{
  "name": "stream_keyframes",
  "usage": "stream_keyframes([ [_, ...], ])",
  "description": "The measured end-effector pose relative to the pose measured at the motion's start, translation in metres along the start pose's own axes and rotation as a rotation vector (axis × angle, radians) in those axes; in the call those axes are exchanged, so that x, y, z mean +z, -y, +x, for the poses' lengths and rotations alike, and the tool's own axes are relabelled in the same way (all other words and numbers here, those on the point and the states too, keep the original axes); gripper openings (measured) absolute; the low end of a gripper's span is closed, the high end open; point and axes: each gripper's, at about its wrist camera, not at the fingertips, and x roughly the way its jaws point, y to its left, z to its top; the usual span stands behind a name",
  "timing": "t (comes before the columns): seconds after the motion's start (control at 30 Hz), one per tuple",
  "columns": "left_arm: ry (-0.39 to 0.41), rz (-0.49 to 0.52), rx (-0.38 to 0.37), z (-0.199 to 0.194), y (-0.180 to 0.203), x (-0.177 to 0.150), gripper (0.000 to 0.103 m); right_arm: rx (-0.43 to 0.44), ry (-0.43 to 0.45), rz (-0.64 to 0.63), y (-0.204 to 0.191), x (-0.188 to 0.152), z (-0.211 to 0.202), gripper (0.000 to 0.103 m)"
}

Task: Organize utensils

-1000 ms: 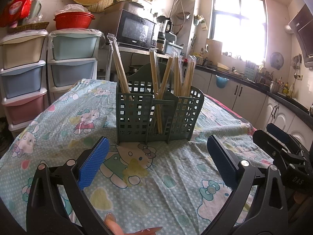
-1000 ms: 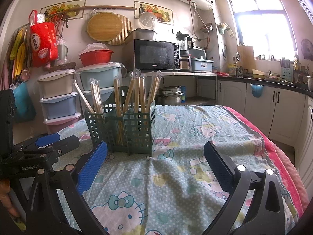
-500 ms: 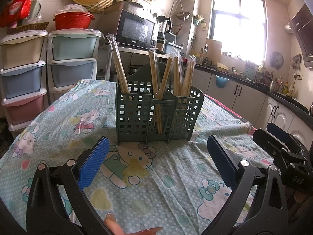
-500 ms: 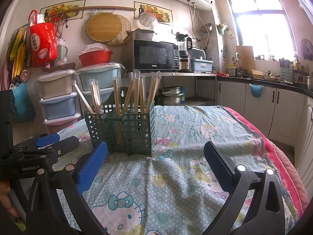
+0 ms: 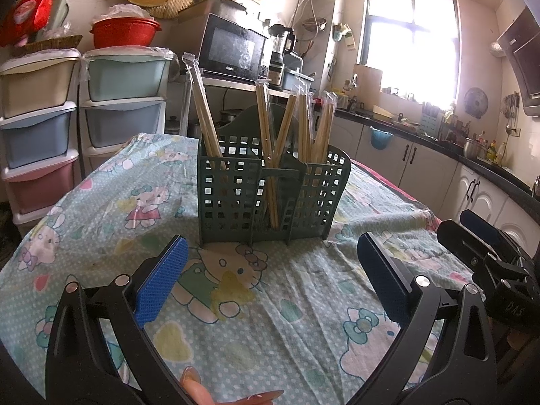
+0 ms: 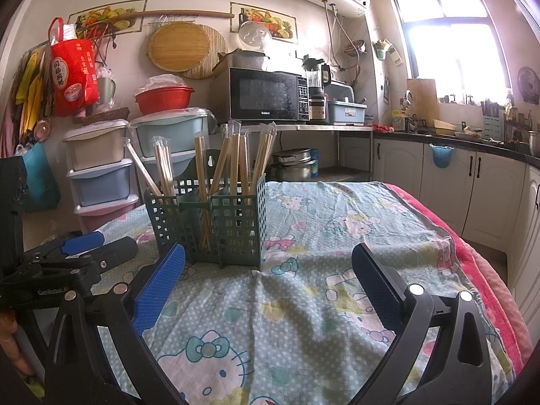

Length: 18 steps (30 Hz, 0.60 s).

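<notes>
Nearby, microwave [image 6: 268,94], drawers [image 5: 125,101] (behind caddy [image 5: 270,195]); cloth [image 5: 270,303] bare.

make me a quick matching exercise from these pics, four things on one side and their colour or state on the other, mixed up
Things:
1. utensil holder
2. chopsticks
3. left gripper
4. bowl on the drawers

Colour or state:
A. red
B. open, holding nothing
C. dark green, standing on the tablecloth
D. upright or leaning in the compartments, some in clear sleeves

Pairs: 1-C, 2-D, 3-B, 4-A
</notes>
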Motion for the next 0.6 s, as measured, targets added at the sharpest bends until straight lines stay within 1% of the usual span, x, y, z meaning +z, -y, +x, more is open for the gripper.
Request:
stream_keyframes([
  [0.2,-0.016,-0.012,0.027,0.004,-0.003,-0.001,0.092,-0.002,0.002,0.001,0.001,0.001,0.001,0.096],
  [0.37,-0.013,-0.011,0.027,0.004,-0.003,-0.001,0.092,-0.001,0.002,0.002,0.000,0.000,0.000,0.096],
  [0.47,-0.021,-0.022,0.039,0.007,-0.007,0.000,0.092,-0.003,-0.003,0.010,0.004,0.001,0.002,0.096],
  [0.53,-0.042,-0.030,0.062,0.008,-0.012,0.005,0.092,0.000,-0.027,0.032,0.011,0.005,0.006,0.096],
  [0.6,-0.075,-0.048,0.127,0.012,-0.029,0.015,0.092,-0.028,-0.082,0.048,0.028,0.012,0.016,0.096],
])
